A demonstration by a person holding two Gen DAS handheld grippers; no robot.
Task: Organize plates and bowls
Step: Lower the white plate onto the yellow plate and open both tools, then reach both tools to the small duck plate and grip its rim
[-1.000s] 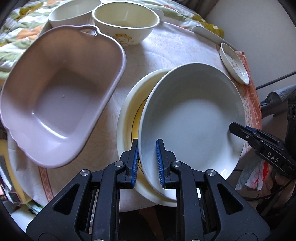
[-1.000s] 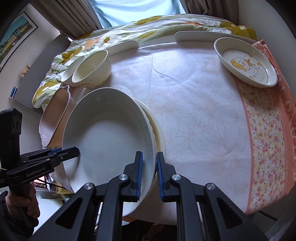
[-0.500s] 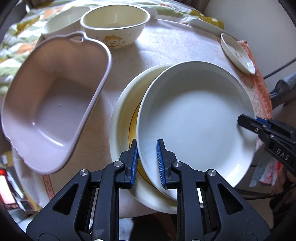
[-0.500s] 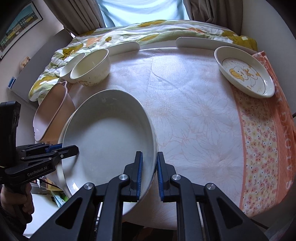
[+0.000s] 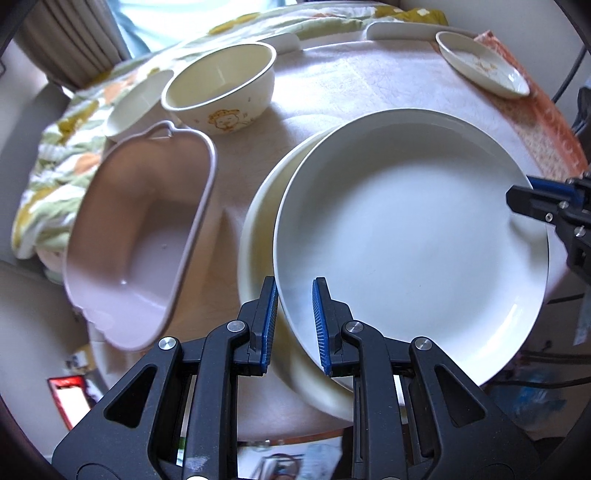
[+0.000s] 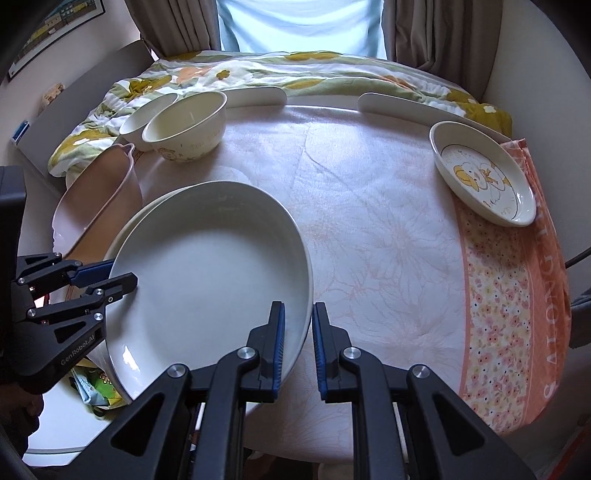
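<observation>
**White plate held by both grippers above the cream plate**

Left wrist view: the left gripper (image 5: pixel 294 325) pinched the near rim of the white plate (image 5: pixel 413 236), one blue pad above the rim and one under it. The plate sat tilted over a cream plate (image 5: pixel 258 236) on the table (image 5: pixel 369 81). At the plate's far right edge the right gripper (image 5: pixel 517 199) clamped the rim. Compared with a second before, the view had swung: the pink tub (image 5: pixel 140 236) lay further left and looked narrower, the cartoon bowl (image 5: pixel 221 88) and the small bowl (image 5: pixel 136 103) behind it sat lower in the frame, and the yellow inner band of the cream plate was covered. The duck dish (image 5: pixel 484 64) stood well apart at the far right.

Right wrist view: the right gripper (image 6: pixel 298 347) was pressed onto the plate's (image 6: pixel 207 273) right rim, and the left gripper (image 6: pixel 122 275) gripped the opposite edge. The plate covered more of the cream plate (image 6: pixel 147 210) than before; only a thin crescent showed. This view alone gave the duck picture in the dish (image 6: pixel 480 177), the floral cloth border (image 6: pixel 509 295), the quilt (image 6: pixel 258 70), the curtains (image 6: pixel 177 26) and a hand (image 6: pixel 18 410) under the left gripper. The left view alone showed the tub's (image 6: pixel 96 203) inside.
</observation>
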